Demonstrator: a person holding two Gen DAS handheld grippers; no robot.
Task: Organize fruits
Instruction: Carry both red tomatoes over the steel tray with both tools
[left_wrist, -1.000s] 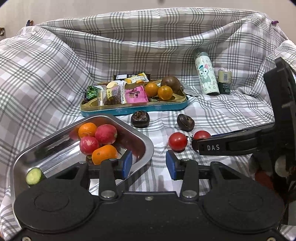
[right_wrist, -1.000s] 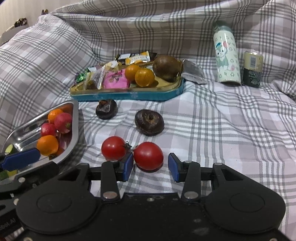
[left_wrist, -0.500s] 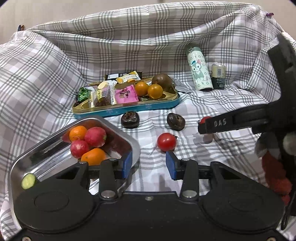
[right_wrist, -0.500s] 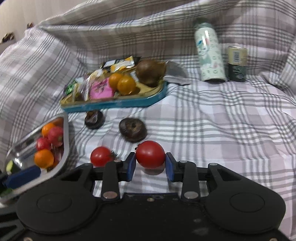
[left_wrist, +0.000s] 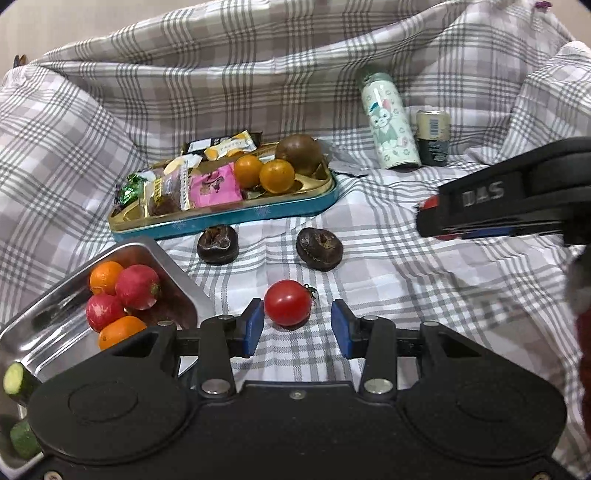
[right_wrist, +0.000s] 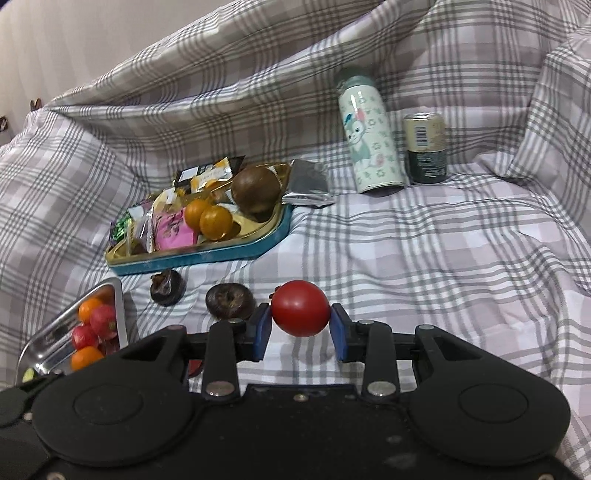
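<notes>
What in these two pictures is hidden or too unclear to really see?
- Steel tray: in both views its near end is covered by a hand-held gripper body.
- Tomato on the cloth: in the right wrist view, only a red sliver shows beside the gripper.
- Held tomato: in the left wrist view, mostly behind the right hand-held gripper.
- Can: label print too small to read.

Between the left gripper (left_wrist: 297, 328) fingers, a tomato (left_wrist: 288, 302) on the cloth (left_wrist: 406, 280). Ahead, two dark fruits (left_wrist: 217, 243) side by side; behind them, the snack tray (left_wrist: 229, 218). Left of the gripper, the metal pan (left_wrist: 177, 273) with fruit inside. Far ahead to the right, a bottle (left_wrist: 389, 122) beside a can (left_wrist: 434, 137).
</notes>
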